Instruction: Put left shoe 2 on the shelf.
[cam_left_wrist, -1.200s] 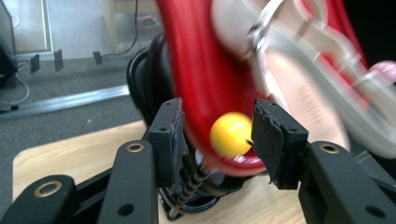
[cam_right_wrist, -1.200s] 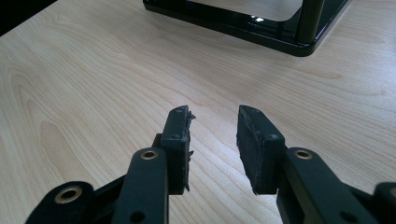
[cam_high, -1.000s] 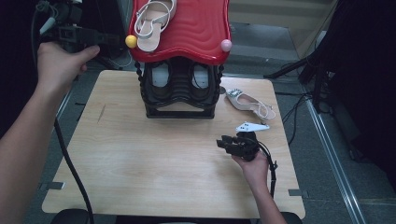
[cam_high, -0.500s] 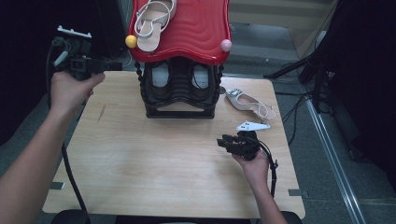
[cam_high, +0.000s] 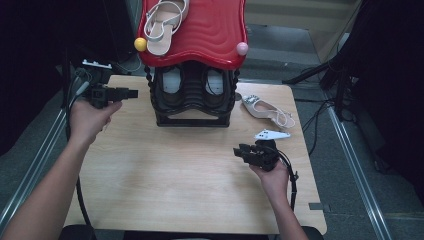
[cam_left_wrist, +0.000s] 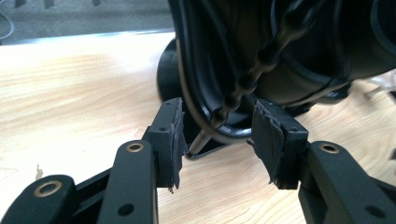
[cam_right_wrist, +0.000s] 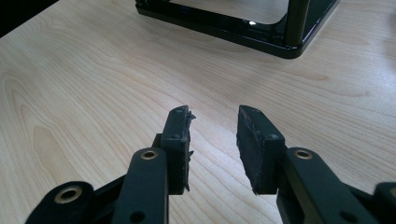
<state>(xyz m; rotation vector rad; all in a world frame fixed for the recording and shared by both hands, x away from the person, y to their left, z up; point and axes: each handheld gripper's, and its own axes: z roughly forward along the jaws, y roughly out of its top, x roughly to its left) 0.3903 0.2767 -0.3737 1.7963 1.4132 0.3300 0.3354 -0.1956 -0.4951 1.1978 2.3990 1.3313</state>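
A black shoe rack (cam_high: 192, 97) with a red wavy top (cam_high: 210, 35) stands at the back of the wooden table (cam_high: 150, 170). One pale sandal (cam_high: 162, 22) lies on the red top; another (cam_high: 267, 111) lies on the table right of the rack. My left gripper (cam_high: 131, 93) is held open at the table's left, pointing at the rack's left side. In the left gripper view the gripper (cam_left_wrist: 217, 140) has the rack's base (cam_left_wrist: 224, 133) just beyond its tips. My right gripper (cam_high: 240, 151) rests low over the table at the right, open and empty (cam_right_wrist: 214, 135).
A yellow ball (cam_high: 140, 44) and a pink ball (cam_high: 242, 48) sit on the red top's front corners. Two shoes (cam_high: 172, 80) stand inside the rack. Cables (cam_high: 320, 115) trail on the floor to the right. The rack's base frame (cam_right_wrist: 243, 28) lies ahead of the right gripper.
The left hand has come down and rightward from above the table's far left corner to beside the rack. The right gripper has stayed put.
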